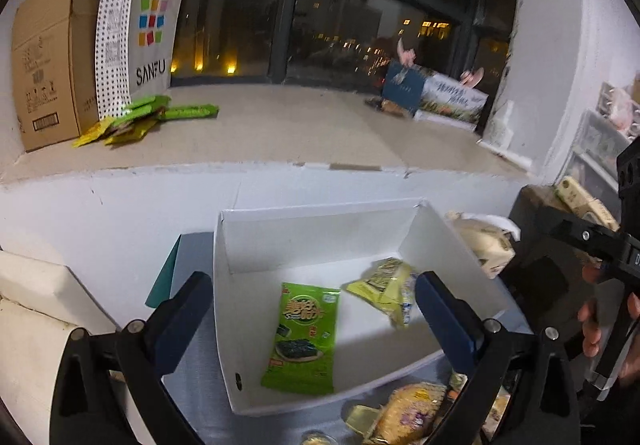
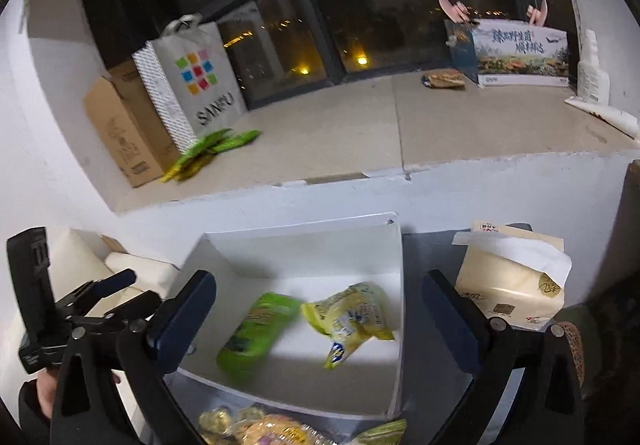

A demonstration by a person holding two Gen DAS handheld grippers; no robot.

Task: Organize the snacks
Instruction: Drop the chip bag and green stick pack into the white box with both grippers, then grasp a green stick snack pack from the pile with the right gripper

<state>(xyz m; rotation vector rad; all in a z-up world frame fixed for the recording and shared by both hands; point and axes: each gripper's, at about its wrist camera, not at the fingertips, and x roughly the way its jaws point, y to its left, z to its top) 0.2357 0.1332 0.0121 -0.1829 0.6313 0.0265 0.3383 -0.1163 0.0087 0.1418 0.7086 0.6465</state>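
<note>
Nearest the left camera, the left claw [image 1: 312,309] stands wide apart with nothing between its blue pads, poised over a white box [image 1: 320,233] on the worktop. Inside the box lies a green seaweed snack packet [image 1: 306,337], flat on the bottom toward the near-left, and a yellow snack bag [image 1: 384,285] sits crumpled just beside it, toward the right wall. The two are close but whether they touch is hard to tell.

Over on the right, the right claw [image 2: 318,313] is likewise spread wide and holds nothing, hovering above the same box [image 2: 304,241]. From its view the green packet [image 2: 256,329] looks blurred, and the yellow bag [image 2: 352,319] lies to its right.

More snacks in yellowish wrappers [image 1: 412,413] rest on the worktop just in front of the box's near wall. A tissue pack [image 2: 512,285] stands beside the box on its right. Behind, on the window ledge [image 1: 304,129], a cardboard carton [image 1: 48,57], a SANFU shopping bag [image 1: 154,29] and several green packets [image 1: 148,117] sit together at the left end.
</note>
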